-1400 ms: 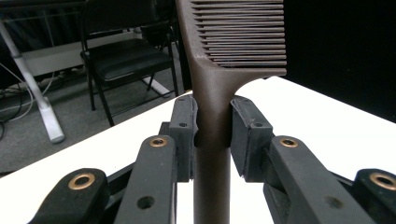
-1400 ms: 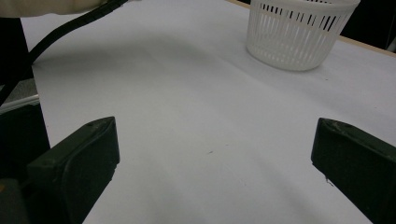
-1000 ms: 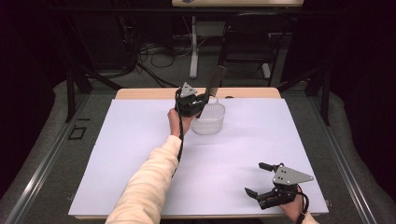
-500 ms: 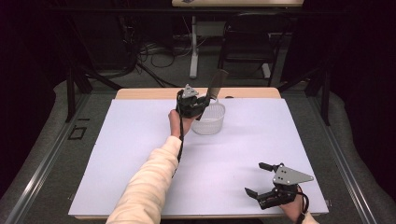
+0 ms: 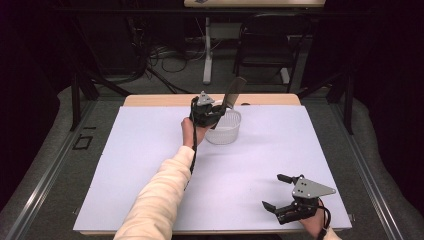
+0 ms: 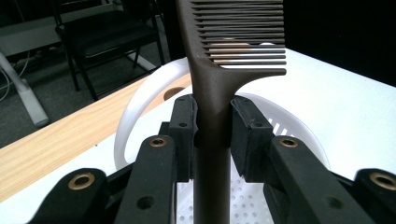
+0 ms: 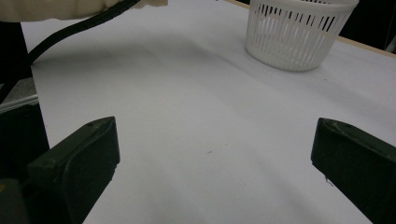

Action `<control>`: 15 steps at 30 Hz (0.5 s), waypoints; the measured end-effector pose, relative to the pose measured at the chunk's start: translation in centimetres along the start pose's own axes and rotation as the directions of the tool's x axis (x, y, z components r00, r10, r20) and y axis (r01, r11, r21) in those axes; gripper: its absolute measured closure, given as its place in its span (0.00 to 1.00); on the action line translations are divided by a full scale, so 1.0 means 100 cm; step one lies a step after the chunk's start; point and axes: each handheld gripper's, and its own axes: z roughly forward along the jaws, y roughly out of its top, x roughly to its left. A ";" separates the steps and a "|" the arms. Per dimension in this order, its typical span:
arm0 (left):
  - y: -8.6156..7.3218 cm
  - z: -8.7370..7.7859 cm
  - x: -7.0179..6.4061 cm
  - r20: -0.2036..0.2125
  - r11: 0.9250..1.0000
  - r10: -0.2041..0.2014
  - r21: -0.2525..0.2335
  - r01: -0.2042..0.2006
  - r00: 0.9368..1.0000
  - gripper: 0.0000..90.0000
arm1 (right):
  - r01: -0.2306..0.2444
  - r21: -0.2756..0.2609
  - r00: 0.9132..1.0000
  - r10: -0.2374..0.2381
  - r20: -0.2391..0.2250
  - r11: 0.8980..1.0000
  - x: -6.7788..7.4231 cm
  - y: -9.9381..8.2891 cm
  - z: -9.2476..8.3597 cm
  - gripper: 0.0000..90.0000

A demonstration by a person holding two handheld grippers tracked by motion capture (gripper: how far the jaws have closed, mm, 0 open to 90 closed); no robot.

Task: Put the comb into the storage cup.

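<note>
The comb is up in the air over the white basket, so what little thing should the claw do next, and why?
Probably lower it a little. The left claw grips the brown comb by its handle, teeth end up, right above the white basket, with the handle's lower end already reaching down into it. Easing down before letting go should make it land inside.

white sheet (image 5: 150, 150) on wood table (image 5: 160, 100), black chair (image 5: 265, 45) behind, cables (image 5: 165, 52) on floor

Dark brown comb (image 6: 212, 88), upright, handle clamped, teeth uppermost, above white slotted basket (image 5: 223, 128), far centre of counter
</note>
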 end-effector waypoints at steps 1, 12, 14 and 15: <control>0.000 0.000 0.000 0.000 1.000 -0.002 0.001 0.002 1.000 0.80 | 0.000 0.000 1.000 0.000 0.000 1.000 0.000 0.000 0.000 0.01; -0.001 0.002 0.000 0.012 1.000 0.003 0.012 -0.003 1.000 0.80 | -0.001 -0.003 1.000 0.001 0.000 1.000 0.000 0.000 0.000 0.01; 0.000 0.002 0.000 0.012 1.000 0.003 0.013 -0.003 1.000 0.80 | 0.000 -0.002 1.000 0.000 0.000 1.000 0.000 0.000 0.000 0.01; 0.000 0.002 0.000 0.011 1.000 0.008 0.018 -0.008 1.000 0.80 | -0.001 -0.003 1.000 0.001 0.000 1.000 0.000 0.000 0.000 0.01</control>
